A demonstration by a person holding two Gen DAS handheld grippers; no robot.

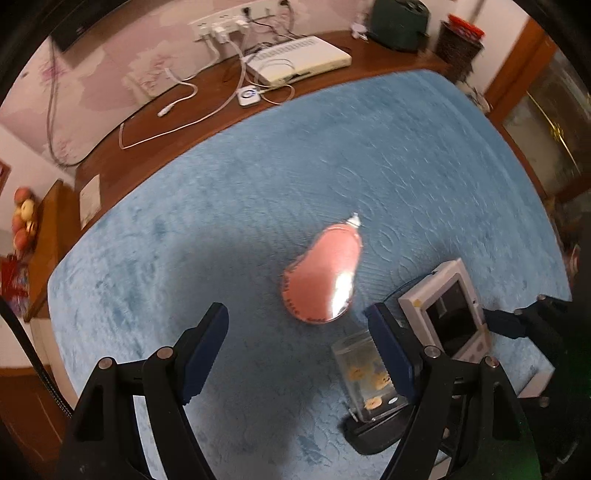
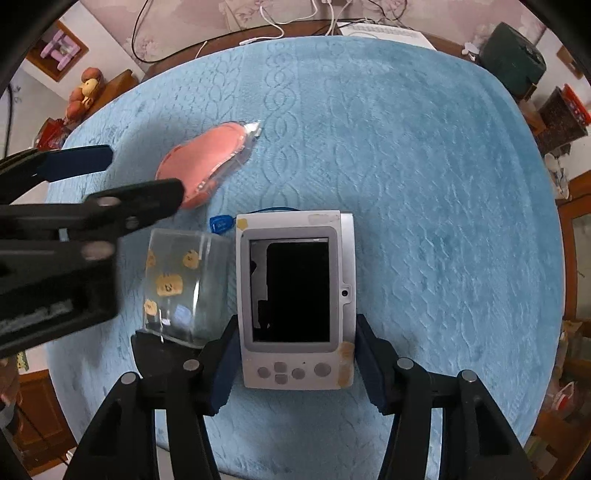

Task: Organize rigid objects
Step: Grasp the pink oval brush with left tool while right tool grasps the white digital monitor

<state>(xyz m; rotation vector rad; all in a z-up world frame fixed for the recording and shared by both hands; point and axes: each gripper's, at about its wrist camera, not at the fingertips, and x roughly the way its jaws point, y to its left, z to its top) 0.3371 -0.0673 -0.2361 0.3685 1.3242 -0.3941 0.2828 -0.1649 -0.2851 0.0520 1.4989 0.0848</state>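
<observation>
A grey handheld device (image 2: 295, 299) with a dark screen lies on the blue cloth (image 2: 424, 184). My right gripper (image 2: 293, 354) has its pads against both sides of the device's lower end. A clear box with bear stickers (image 2: 181, 284) on a black base stands just left of it. A pink pouch (image 2: 207, 162) lies farther back. My left gripper (image 1: 295, 328) is open and empty above the cloth, its right finger (image 1: 388, 350) next to the clear box (image 1: 365, 376). The pouch (image 1: 321, 280) lies ahead of it, and the device (image 1: 450, 310) is at the right.
A blue tag on a cord (image 2: 221, 223) lies behind the device. At the back of the wooden table are a white set-top box (image 1: 299, 59), cables (image 1: 184, 92), a power strip (image 1: 221, 26) and a green box (image 1: 399, 22). Fake fruit (image 1: 24, 221) is at the left.
</observation>
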